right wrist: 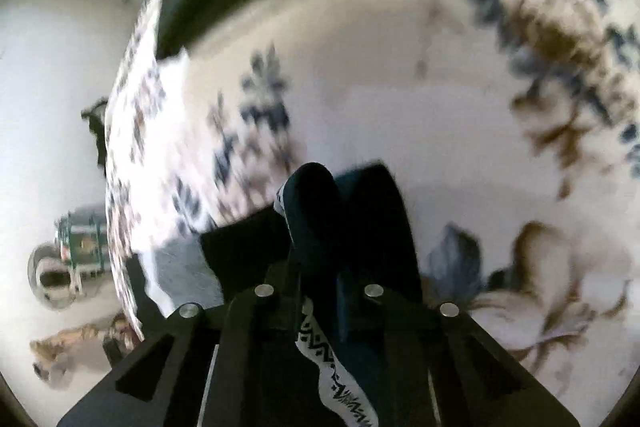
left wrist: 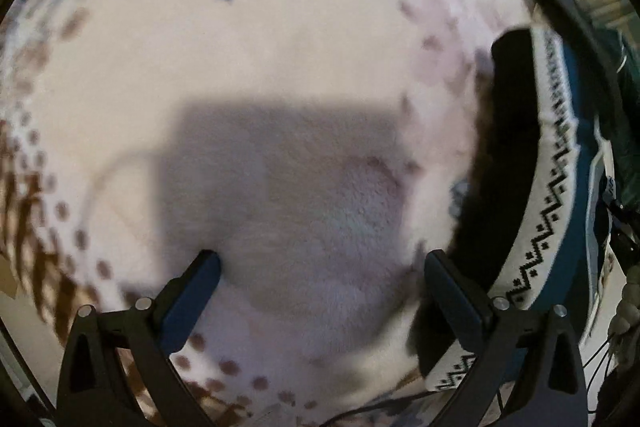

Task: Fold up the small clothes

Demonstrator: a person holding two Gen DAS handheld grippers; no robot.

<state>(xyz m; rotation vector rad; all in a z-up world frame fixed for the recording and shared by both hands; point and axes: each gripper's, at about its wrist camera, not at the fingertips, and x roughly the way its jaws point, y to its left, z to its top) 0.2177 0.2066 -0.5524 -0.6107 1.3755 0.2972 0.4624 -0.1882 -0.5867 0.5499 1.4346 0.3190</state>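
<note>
The small garment, a dark teal and black cloth with a white band of black zigzag pattern [right wrist: 316, 223], is bunched between the fingers of the right gripper [right wrist: 320, 187], which is pinching it; the white band trails back under the gripper body toward the camera. In the left wrist view the same garment [left wrist: 548, 187] hangs as a long curved strip down the right side of the picture, lifted off the fluffy white blanket with blue and brown flower print [left wrist: 280, 47] that covers what seems to be a bed. Its lower end passes just beside the right-hand finger of the left gripper [left wrist: 320, 263], whether touching or not I cannot tell. That gripper is spread wide and holds nothing, hovering over a bare, shadowed patch near the middle of the blanket.

The step in hand looks like carrying the garment to be laid out for folding. To do it well, the right gripper should keep a firm pinch while lowering the cloth over the plain middle of the blanket, so the strip settles straight rather than in a heap. The left gripper would best take the free hanging end, close to the patterned band, and draw it taut before both set it flat. Both views are motion-blurred, so finer creases cannot be read.
</note>
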